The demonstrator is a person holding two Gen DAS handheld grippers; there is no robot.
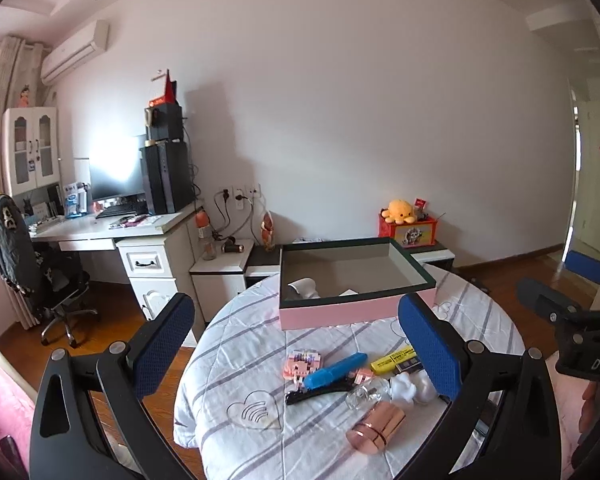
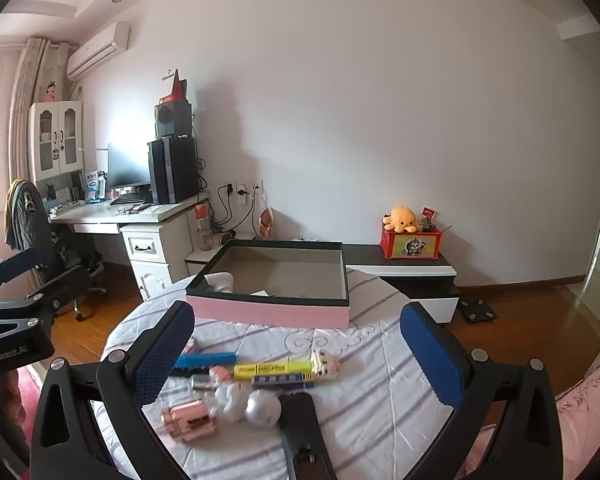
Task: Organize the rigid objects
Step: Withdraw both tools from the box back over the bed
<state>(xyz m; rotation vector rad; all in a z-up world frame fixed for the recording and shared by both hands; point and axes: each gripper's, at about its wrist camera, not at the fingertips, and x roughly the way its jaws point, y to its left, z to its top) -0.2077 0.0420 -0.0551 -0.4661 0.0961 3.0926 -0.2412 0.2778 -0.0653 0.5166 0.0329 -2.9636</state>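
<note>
Left wrist view looks over a round table (image 1: 228, 360) under a striped white cloth, with the left gripper (image 1: 296, 344) spread wide and nothing between its blue pads. At twelve o'clock on the table sits an open pink box (image 1: 356, 312) with a dark rim; something white lies in its near-left corner. Toward six o'clock from the box lies a loose cluster, all on the cloth and outside the box: a blue tube (image 1: 334, 370), a yellow highlighter (image 1: 392, 358), a black clip (image 1: 320, 394), a white fluffy piece (image 1: 406, 388) and a rose-gold case (image 1: 376, 428). At three o'clock the right gripper (image 1: 556, 284) shows at the frame edge. Right wrist view has the right gripper (image 2: 296, 344) likewise gaping and empty above the same items, the yellow highlighter (image 2: 274, 369) lying between its fingers' line of sight and the pink box (image 2: 268, 312) at twelve o'clock.
</note>
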